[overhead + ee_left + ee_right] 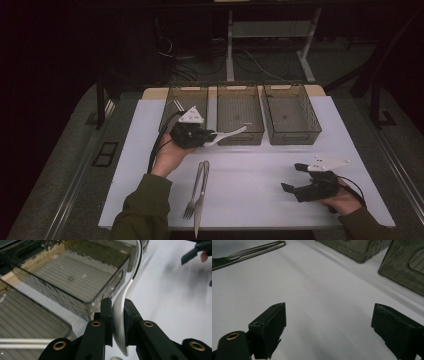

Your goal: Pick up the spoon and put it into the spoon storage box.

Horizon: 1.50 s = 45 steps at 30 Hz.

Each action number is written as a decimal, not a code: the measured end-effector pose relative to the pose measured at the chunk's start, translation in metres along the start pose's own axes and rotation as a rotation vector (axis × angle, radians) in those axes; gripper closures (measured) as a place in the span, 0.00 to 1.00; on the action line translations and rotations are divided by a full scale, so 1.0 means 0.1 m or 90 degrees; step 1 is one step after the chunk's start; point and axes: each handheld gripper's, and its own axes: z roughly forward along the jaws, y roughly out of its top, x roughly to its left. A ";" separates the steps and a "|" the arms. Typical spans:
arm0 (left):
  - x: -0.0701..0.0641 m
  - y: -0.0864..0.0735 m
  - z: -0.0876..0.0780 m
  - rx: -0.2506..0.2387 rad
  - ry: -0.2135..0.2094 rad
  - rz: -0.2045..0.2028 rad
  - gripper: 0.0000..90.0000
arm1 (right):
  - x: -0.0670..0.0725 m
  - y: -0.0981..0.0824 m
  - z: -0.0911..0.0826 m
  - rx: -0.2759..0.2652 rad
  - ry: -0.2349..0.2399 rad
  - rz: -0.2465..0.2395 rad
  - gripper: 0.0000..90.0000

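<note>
Fork (194, 194) and knife (201, 199) are lying side by side on the white table (260, 165), awaiting their turn, as the left gripper (212, 136) is clamping a spoon (229, 135) and carrying it in front of the middle tray (240, 127). Right gripper (291, 177) is resting with jaws spread wide, holding nothing. Sorting looks barely begun, with all three trays apparently bare.

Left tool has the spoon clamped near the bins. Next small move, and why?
Probably carry the spoon forward over the middle bin before letting go. The left tool grips its handle, and the free end only reaches that bin's near wall, so opening now would likely drop it on the table.
</note>
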 end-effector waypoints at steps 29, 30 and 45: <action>0.27 0.66 0.66 0.028 0.033 0.013 0.89 | 0.00 0.01 -0.03 -0.010 0.004 0.002 0.15; 0.27 0.68 0.69 0.032 0.034 0.017 0.89 | 0.00 0.01 -0.03 -0.010 0.004 0.002 0.15; 0.32 0.63 1.01 0.114 0.057 0.024 0.89 | 0.00 0.01 -0.04 -0.015 0.004 0.000 0.15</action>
